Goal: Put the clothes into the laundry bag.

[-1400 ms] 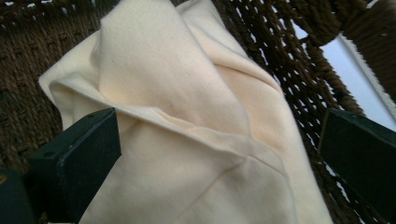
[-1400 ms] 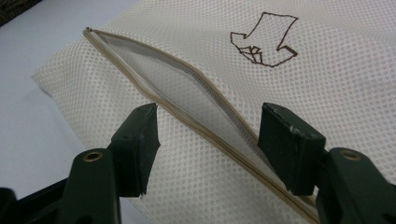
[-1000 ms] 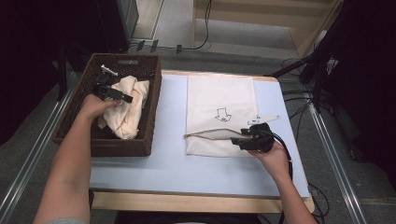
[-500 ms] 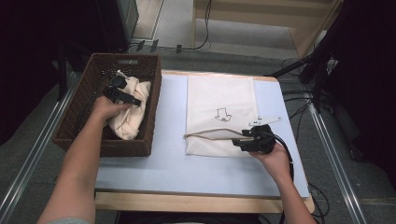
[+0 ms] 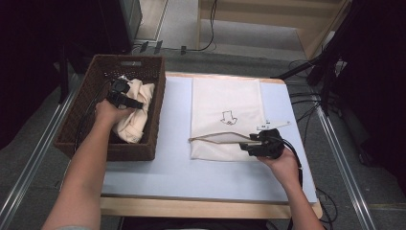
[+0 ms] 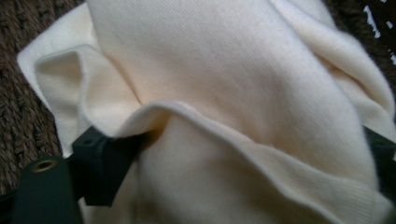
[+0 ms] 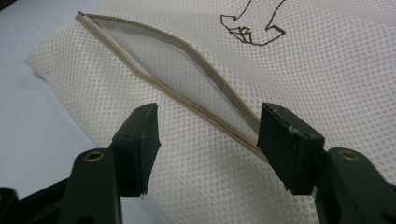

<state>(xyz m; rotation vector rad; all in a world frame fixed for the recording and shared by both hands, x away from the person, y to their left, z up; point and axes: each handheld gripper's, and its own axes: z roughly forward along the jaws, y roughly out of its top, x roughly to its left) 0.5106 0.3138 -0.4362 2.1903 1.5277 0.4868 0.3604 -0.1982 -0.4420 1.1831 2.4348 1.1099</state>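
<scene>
Holding the right gripper [image 5: 253,143] low over the near edge of the white mesh bag [image 5: 225,103], jaws standing wide apart and straddling the end of the tan zipper [image 7: 187,100], neither one pinching it. Gaping open along that zipper, showing the pale lining inside; lying flat on the light blue table [image 5: 172,167] just right of the woven basket [image 5: 79,132]. Showing a small brown line drawing [image 7: 252,25] on the mesh beyond the zipper. Pressing the left gripper [image 5: 125,99] down into the cream cloth [image 6: 224,84] inside the basket, jaws spread apart with a thick fold bulging between them, not yet closing on it. Lying crumpled against the basket's right wall, dark weave showing around the cloth's edges.
</scene>
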